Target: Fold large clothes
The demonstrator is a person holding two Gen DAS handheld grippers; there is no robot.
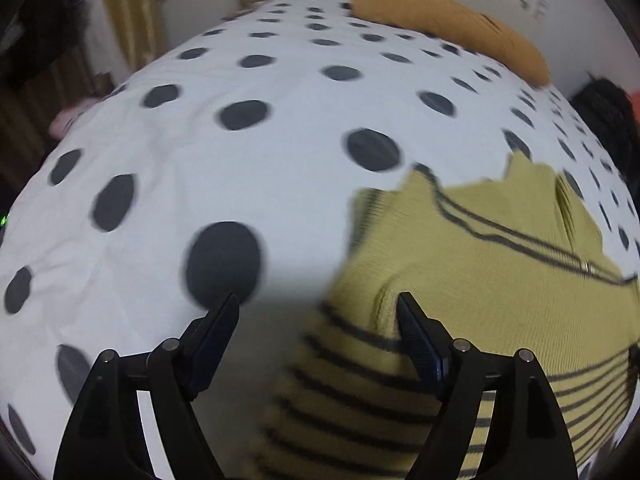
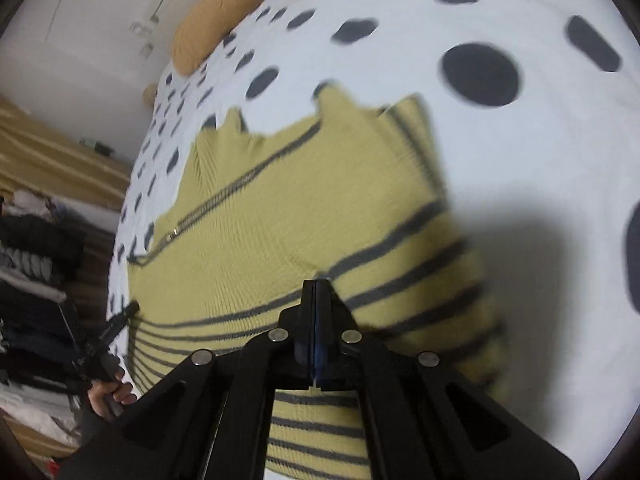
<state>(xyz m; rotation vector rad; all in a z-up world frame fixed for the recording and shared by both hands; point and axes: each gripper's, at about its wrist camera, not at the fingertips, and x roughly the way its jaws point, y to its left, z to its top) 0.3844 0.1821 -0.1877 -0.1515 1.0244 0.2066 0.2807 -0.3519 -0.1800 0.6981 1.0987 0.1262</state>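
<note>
Knitted and floppy, this yellow sweater (image 2: 280,208) (take hems!): right gripper (image 2: 316,284) pinched closed on its fabric, left gripper (image 1: 320,312) gaping, empty.

A white bedspread (image 1: 248,184) with dark grey dots is covering the bed and filling most of both views. A long mustard-orange bolster pillow (image 1: 448,24) is lying along its far edge against the pale wall (image 2: 92,28). Dark clothes (image 2: 36,248) are sitting piled at the bedside, and a striped yellow curtain (image 1: 124,12) is hanging beyond.
</note>
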